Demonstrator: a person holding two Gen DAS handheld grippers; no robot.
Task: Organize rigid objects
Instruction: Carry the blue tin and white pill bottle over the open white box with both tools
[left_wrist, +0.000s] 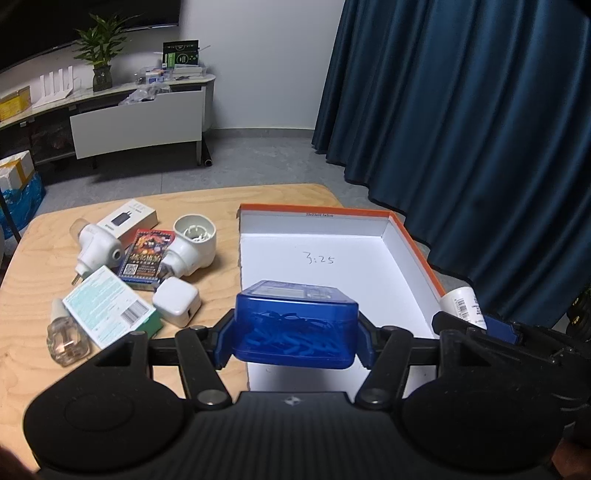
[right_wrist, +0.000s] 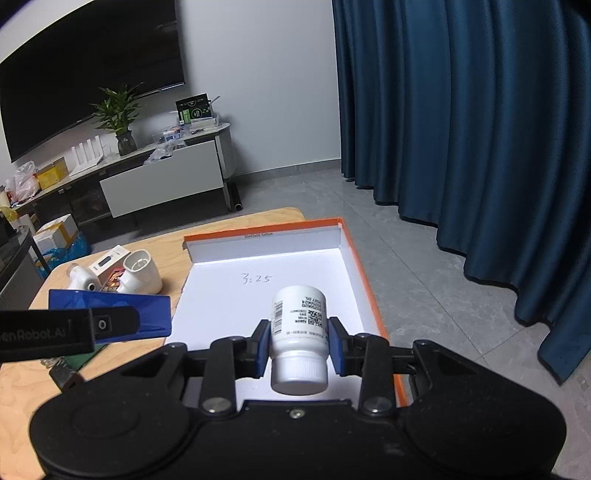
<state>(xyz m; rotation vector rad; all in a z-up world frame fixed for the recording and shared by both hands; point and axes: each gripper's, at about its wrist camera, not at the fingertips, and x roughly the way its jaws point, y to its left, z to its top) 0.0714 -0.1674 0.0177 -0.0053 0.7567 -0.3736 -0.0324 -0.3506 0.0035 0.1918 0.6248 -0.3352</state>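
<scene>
My left tongs (left_wrist: 293, 332) clamp a blue case (left_wrist: 295, 325) and my right tongs (right_wrist: 299, 347) a white bottle (right_wrist: 299, 332) over the bare orange-rimmed box (left_wrist: 413, 240); seven items (left_wrist: 140, 273) still clutter the desk (left_wrist: 33, 295).

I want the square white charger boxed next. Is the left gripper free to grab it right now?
Probably not yet. The left gripper is shut on the blue plastic box, so its jaws are full. The white charger lies uncovered on the table, reachable once the box is dropped.

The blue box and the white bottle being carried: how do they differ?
The blue box is see-through, squarish and held upright in the left gripper. The white bottle is opaque, round and held lying back, cap toward the camera, in the right gripper. Both hang above the orange-rimmed tray.
</scene>
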